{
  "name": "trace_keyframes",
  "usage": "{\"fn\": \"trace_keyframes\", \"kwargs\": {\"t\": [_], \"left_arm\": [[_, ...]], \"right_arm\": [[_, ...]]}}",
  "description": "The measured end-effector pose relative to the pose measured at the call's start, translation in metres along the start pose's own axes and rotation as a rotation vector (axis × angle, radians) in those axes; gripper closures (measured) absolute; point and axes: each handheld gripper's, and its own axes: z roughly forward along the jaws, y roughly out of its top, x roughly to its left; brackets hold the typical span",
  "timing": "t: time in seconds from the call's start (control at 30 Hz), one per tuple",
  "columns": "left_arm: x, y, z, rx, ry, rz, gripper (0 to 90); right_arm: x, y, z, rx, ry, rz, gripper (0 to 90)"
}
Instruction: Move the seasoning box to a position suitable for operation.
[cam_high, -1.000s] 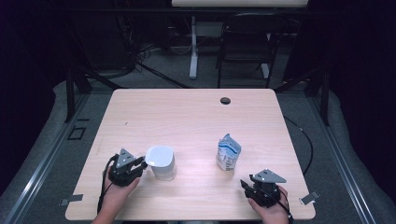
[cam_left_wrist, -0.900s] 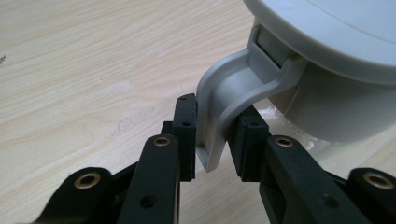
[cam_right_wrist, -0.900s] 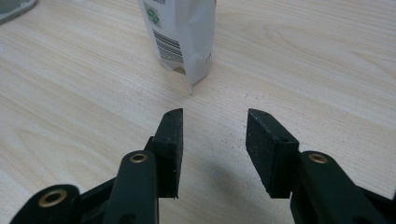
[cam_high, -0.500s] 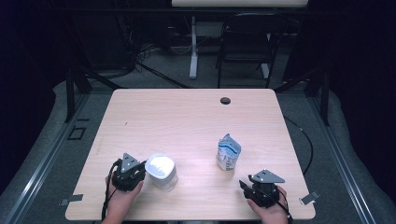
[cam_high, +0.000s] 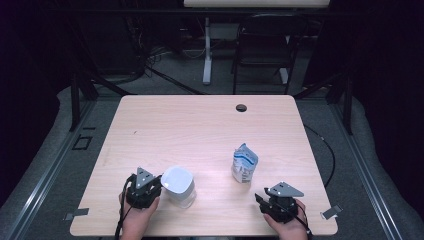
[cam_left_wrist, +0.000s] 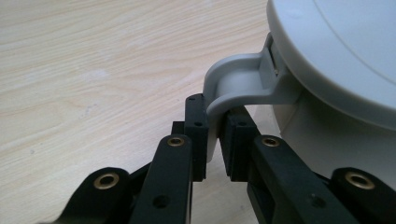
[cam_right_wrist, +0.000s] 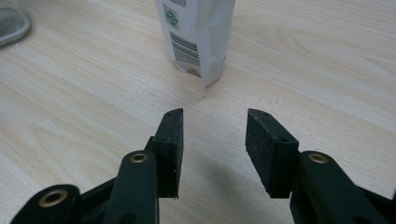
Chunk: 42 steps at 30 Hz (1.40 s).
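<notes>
Both of the person's hands rest low at the near edge of the worktop (cam_high: 210, 125), at about six o'clock from its middle. The left hand (cam_high: 137, 217) points its tool (cam_high: 156, 184) toward three o'clock, at the white jug (cam_high: 178, 186) just beside it. The right hand (cam_high: 286, 226) holds its tool (cam_high: 260, 198) aimed toward eleven o'clock, at the small white pouch (cam_high: 244, 163) standing upright near it.

From above, the jug's handle is hidden by the left tool. The left gripper view shows it plainly: the grey handle (cam_left_wrist: 233, 81) curves down from the lid rim and runs between the black pads (cam_left_wrist: 196, 126). The jaws have just been closing and now pinch that handle.

The right gripper view shows the pouch's barcode (cam_right_wrist: 186, 47) and the right tool (cam_right_wrist: 212, 122) with its jaws parted over bare wood, touching nothing, the pouch a little beyond the tips.
</notes>
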Motion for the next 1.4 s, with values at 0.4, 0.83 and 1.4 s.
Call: {"fn": "trace_keyframes", "kwargs": {"t": [0.4, 0.83, 1.4], "left_arm": [[-0.020, 0.000, 0.003, -0.005, -0.011, 0.021, 82.4], [-0.023, -0.007, -0.006, -0.007, -0.077, 0.061, 79.1], [-0.019, -0.021, -0.032, -0.009, -0.208, 0.132, 81.2]], "right_arm": [[0.007, 0.002, 0.000, -0.002, 0.016, -0.023, 57.1], [0.022, 0.006, -0.001, -0.013, 0.046, -0.077, 55.6], [0.060, 0.017, 0.004, 0.004, 0.153, -0.160, 49.5]]}}
